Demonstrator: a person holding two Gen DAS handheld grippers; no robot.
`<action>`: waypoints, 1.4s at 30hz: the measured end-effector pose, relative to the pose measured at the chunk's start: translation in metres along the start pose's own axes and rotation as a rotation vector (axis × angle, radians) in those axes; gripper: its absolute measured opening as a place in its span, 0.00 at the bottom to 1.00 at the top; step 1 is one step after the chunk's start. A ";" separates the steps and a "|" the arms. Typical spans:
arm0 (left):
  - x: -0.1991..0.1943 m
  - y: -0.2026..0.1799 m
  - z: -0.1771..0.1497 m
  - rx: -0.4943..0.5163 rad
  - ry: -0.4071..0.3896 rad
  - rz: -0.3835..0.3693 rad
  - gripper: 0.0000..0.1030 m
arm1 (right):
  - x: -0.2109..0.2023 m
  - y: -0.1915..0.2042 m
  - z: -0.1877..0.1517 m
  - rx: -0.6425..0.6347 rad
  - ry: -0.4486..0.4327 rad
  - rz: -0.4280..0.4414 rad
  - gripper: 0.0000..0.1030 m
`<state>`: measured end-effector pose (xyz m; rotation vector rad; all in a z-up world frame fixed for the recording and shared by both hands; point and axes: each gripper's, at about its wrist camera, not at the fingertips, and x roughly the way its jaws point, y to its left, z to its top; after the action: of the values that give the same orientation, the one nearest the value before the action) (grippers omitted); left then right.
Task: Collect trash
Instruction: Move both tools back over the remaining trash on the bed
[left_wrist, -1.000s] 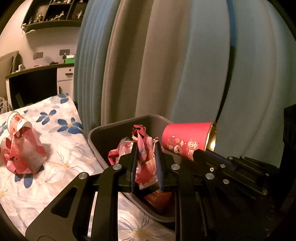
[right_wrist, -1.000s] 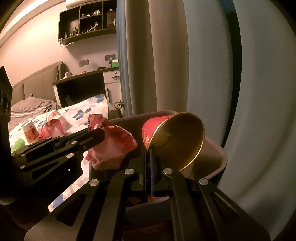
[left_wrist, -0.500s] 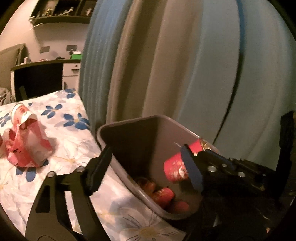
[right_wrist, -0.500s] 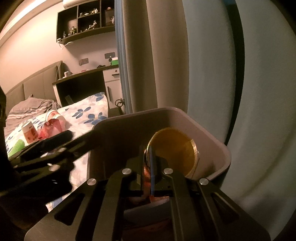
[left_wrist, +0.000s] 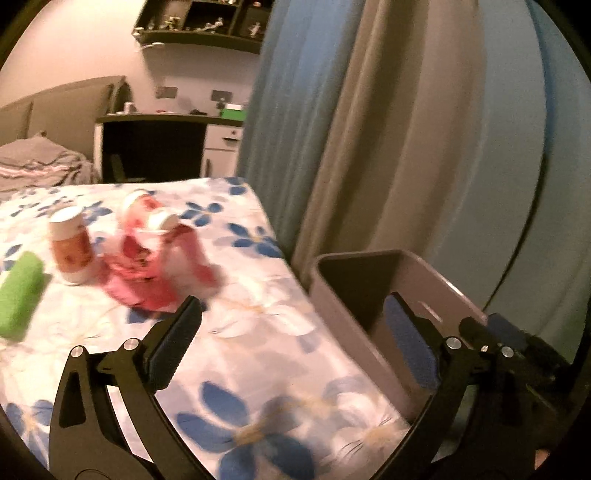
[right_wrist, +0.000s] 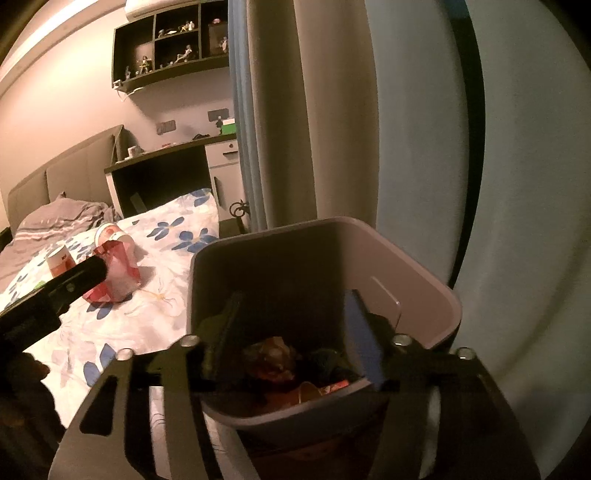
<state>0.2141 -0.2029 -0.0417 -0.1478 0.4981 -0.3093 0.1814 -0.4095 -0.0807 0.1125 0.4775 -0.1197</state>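
**Trash lies in the bin and on the bed**

Trash (right_wrist: 280, 360) sits in the grey bin (right_wrist: 424, 284), where the empty right tongs (right_wrist: 295, 328) are opening. The left tongs (left_wrist: 291, 325), opening, empty, hover over the floral bedspread (left_wrist: 258, 369) near red wrappers (left_wrist: 155, 273) and a cup (left_wrist: 70, 247).

Grey bin (right_wrist: 417, 266) is standing upright off the edge of the floral cloth (left_wrist: 258, 354), open top, curtain behind it. Inside, crumpled red trash (right_wrist: 275, 354) is lying at the bottom with a red cup (right_wrist: 314, 391) on its side near the front wall. On the cloth, a red-and-white wrapper (left_wrist: 159, 269) is sitting crumpled with two white-rimmed cups (left_wrist: 142, 201) tipped over against it, a small orange-labelled cup (left_wrist: 72, 245) is standing upright just beside, and a green item (left_wrist: 18, 293) is lying flat further left.
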 end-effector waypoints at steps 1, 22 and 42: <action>-0.003 0.004 0.000 0.004 0.000 0.022 0.94 | -0.002 0.002 0.000 0.000 -0.006 0.002 0.63; -0.101 0.066 -0.017 0.025 -0.092 0.202 0.94 | -0.044 0.062 -0.015 -0.004 -0.042 0.059 0.92; -0.146 0.193 -0.013 -0.074 -0.121 0.421 0.94 | -0.030 0.157 -0.012 -0.071 -0.032 0.202 0.92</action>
<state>0.1350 0.0263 -0.0295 -0.1289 0.4085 0.1293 0.1720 -0.2507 -0.0652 0.0886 0.4358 0.0936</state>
